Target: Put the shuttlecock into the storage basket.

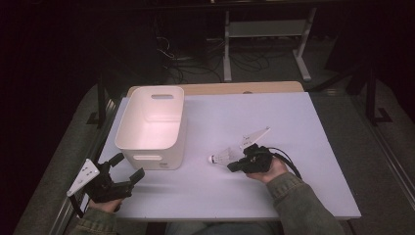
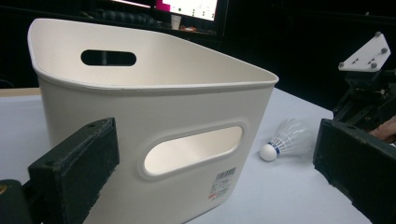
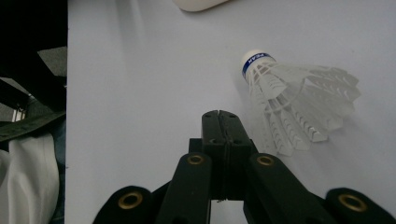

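While the white table (image 1: 293,127) lies broad under the lamps, the big white bin (image 1: 151,125) stands on its left half, upright and open-topped, handle slot facing the person. Just in front of it waits the left gripper (image 1: 128,169), jaws spread wide with nothing between them, the bin's near wall framed in the gap. Over on the right, the right gripper (image 3: 219,123) has its jaws pressed flat together, gripping nothing, tips just beside the shuttlecock (image 3: 299,100). That little shuttlecock lies on its side on the table, cork toward the bin, feathers toward the hand. To take it cleanly, the right gripper probably needs to open first, straddle the base of the skirt, then pinch gently so the feathers aren't crushed.
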Demonstrator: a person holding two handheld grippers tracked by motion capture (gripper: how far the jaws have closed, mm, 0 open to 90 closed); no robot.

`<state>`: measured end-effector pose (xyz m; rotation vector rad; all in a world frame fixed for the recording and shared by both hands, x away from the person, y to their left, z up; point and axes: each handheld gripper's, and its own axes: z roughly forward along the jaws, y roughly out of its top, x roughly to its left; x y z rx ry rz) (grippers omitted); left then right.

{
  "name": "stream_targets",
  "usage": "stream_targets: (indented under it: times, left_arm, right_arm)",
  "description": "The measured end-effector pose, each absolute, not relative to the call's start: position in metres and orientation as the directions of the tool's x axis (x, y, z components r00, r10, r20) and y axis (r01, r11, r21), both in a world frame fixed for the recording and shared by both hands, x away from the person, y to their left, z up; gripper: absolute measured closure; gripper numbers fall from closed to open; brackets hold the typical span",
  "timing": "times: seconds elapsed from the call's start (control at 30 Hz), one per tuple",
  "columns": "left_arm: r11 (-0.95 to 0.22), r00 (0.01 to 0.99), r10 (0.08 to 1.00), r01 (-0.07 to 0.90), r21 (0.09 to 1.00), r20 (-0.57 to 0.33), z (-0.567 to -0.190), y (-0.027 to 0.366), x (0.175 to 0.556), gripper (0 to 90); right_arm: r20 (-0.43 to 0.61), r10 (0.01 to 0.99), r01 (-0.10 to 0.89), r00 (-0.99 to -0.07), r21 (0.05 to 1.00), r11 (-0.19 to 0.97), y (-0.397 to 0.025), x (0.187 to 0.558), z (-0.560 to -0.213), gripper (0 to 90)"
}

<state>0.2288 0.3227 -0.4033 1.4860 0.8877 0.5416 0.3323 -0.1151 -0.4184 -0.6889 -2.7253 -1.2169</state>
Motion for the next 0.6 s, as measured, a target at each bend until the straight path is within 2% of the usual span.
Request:
stream_targets:
  times: [0.6]
  left_arm:
    - [0.052,0.596,0.785,0.209,0.977,-0.17,-0.403,0.322,0.229,0.0]
  right_arm:
    - [0.265,0.411,0.479,-0.872,0.636,0.606,-0.111,0.344,-0.432,88.6]
